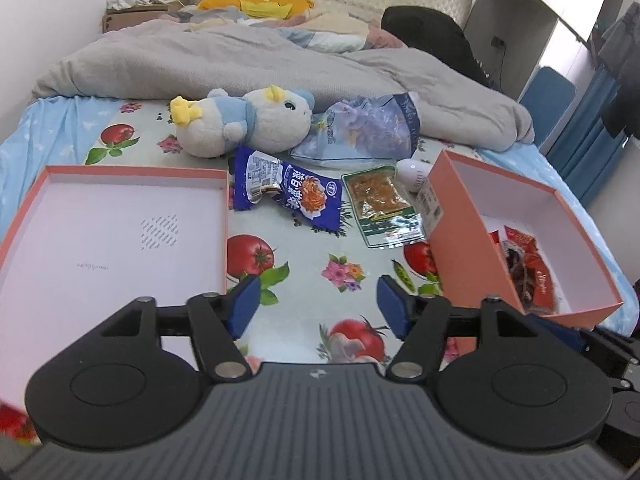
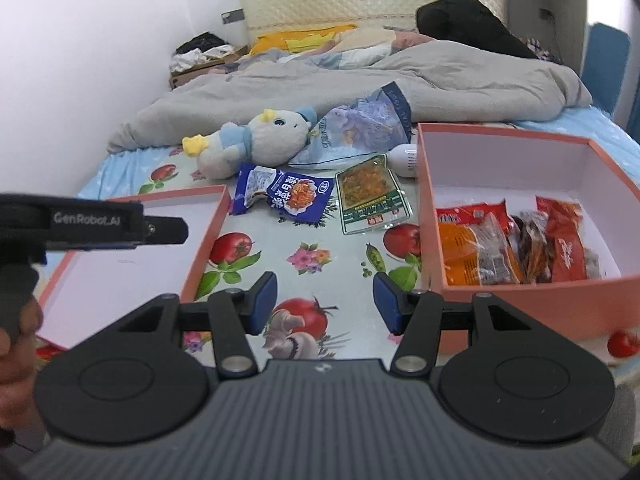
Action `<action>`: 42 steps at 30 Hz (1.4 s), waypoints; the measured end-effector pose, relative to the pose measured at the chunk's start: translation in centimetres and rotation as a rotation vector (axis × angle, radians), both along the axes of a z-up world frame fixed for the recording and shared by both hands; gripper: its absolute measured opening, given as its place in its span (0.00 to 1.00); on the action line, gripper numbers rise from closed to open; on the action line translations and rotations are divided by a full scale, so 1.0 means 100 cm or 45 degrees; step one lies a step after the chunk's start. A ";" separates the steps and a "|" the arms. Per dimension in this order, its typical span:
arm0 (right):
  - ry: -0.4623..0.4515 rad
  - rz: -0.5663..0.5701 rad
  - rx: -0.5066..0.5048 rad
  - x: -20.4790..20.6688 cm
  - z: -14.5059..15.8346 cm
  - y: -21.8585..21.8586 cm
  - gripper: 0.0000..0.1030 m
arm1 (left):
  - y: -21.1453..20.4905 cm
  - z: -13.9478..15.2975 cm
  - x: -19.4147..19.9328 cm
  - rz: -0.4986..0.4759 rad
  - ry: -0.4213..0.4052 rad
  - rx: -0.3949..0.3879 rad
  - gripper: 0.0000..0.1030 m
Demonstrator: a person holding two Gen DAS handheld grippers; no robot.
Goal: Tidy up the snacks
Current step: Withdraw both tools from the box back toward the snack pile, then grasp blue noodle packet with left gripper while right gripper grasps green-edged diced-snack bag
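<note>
1. Both tongs are spread with nothing between them: the left gripper [image 1: 314,306] and the right gripper [image 2: 325,302] hover over the fruit-print sheet [image 2: 312,264].
2. The blue snack packet [image 1: 298,190] and green snack packet [image 1: 382,206] lie between the box lid [image 1: 120,216] and the orange box [image 2: 520,292].
3. Red and orange packets [image 2: 512,246] sit inside that box, perhaps four.
4. A plush toy [image 1: 244,120] lies behind.
</note>
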State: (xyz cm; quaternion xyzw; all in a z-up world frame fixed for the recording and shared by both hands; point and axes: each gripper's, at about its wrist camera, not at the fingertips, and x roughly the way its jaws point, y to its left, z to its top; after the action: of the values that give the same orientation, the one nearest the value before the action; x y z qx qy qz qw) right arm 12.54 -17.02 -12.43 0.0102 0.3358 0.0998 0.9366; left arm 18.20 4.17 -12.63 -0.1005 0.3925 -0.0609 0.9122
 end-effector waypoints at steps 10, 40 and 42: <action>-0.013 -0.043 -0.035 0.047 -0.017 0.008 0.54 | 0.019 -0.024 0.070 0.026 0.064 -0.010 0.71; -0.014 -0.026 -0.210 0.155 -0.069 0.044 0.80 | 0.045 -0.094 0.226 0.102 0.160 -0.308 0.82; -0.016 -0.035 -0.221 0.161 -0.073 0.044 0.80 | 0.043 -0.100 0.234 0.106 0.165 -0.332 0.82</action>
State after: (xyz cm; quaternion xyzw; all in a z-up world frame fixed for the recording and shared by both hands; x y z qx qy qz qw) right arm 28.69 -12.66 -19.70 -0.0669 0.3371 0.0574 0.9373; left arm 41.60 8.43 -22.64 -0.2380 0.4349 -0.0668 0.8659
